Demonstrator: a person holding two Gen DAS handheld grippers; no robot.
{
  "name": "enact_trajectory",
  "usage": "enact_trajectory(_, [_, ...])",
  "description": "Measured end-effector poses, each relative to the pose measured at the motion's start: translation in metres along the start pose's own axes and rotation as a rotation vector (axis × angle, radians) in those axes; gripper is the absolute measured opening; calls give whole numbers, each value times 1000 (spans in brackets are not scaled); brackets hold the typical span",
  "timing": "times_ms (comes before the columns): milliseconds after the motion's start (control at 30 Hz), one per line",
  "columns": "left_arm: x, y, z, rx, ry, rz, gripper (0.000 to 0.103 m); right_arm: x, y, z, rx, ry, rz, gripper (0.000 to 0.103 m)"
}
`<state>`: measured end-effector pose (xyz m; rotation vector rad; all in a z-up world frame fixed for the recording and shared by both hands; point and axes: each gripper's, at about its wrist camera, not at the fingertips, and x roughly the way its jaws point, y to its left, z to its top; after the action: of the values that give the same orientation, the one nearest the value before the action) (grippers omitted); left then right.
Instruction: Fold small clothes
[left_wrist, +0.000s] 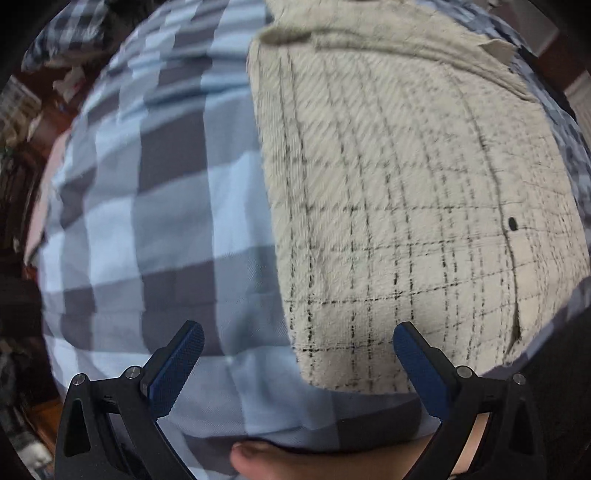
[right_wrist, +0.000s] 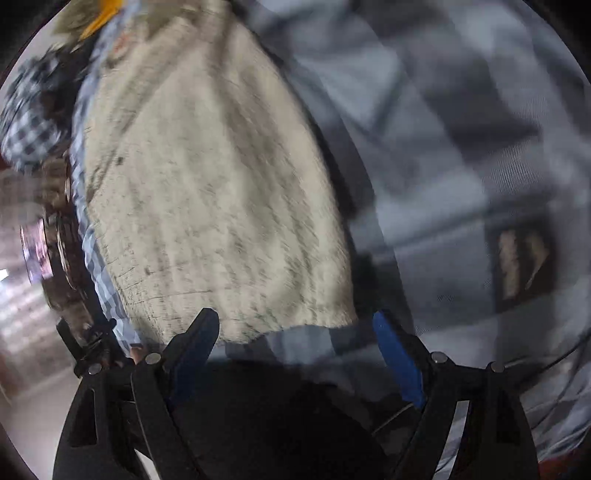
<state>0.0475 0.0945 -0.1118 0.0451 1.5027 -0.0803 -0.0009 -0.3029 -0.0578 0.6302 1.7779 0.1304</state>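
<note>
Left gripper (left_wrist: 297, 341) has its blue-padded fingers (left_wrist: 183, 363) spread wide, nothing between them — it hangs just above the checked bedsheet (left_wrist: 147, 206). The cream garment (left_wrist: 406, 206), woven with thin dark grid lines, lies flat on that sheet and fills the right half of the left wrist view. Its near-left corner sits between the two fingers, closer to the right one. A small dark button (left_wrist: 512, 222) shows near a seam on the garment's right side, with a short slit lower down the same seam. The far end of the garment is bunched into a thick fold. A bit of the person's skin (left_wrist: 255, 459) shows at the bottom edge, under the sheet's near border.

Right gripper (right_wrist: 295, 325) is also spread open, pads (right_wrist: 397, 360) apart and holding nothing. The view is heavily motion-blurred. The cream garment (right_wrist: 218, 206) runs from top left down to the fingertips, its near hem just in front of the left finger and between the two. Bedsheet (right_wrist: 461, 166) fills the right side — blue-grey checks. A rumpled small-check cloth (right_wrist: 29, 122) lies at far left beyond the garment; what it is cannot be told. An orange scrap (right_wrist: 101, 16) at the top is too blurred to identify.
</note>
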Motion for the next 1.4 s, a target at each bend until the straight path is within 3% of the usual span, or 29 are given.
enact_trajectory(133, [22,6,3,-44,73,-41,103,35,2,8,-21,112,-11,83])
enact_trajectory(233, [38,8,1,-55,142,-47,103,48,5,18,0,122,-22,83])
enact_trajectory(367, [54,4,-5,1,206,36,103,56,17,27,-37,141,10,83])
enact_trajectory(533, [69,4,-15,1,246,-33,101,66,26,35,-57,141,10,80])
enact_trajectory(600, [75,6,-18,16,244,-11,87,70,30,35,-70,145,-19,67])
enact_trajectory(667, [78,2,-21,18,250,-16,75,72,34,35,-89,143,-33,46])
enact_trajectory(700, [77,1,-23,15,252,-37,61,73,39,35,-105,137,-37,38])
enact_trajectory(733, [76,1,-25,14,249,-59,52,72,35,33,-115,134,-33,22])
enact_trajectory(767, [75,0,-28,15,241,-73,34,72,39,32,-128,125,-36,12])
enact_trajectory(800, [74,-4,-29,12,236,-82,21,70,41,30,-138,113,-34,10])
enact_trajectory(900, [60,-5,-31,-8,184,-131,8,58,55,27,-181,47,-32,5])
enact_trajectory(967, [41,4,-27,-62,100,-217,7,47,61,23,-200,-15,6,5])
enact_trajectory(1067, [8,14,-27,-101,-35,-356,5,17,76,15,-208,-133,156,4])
enact_trajectory(1200, [-32,23,-37,-148,-164,-462,4,-21,94,1,-230,-255,270,4])
enact_trajectory(1267, [-65,28,-46,-175,-231,-571,4,-39,99,-10,-257,-297,320,4])
enact_trajectory(1400, [-134,21,-68,-122,-362,-667,4,-73,120,-50,-334,-390,409,3])
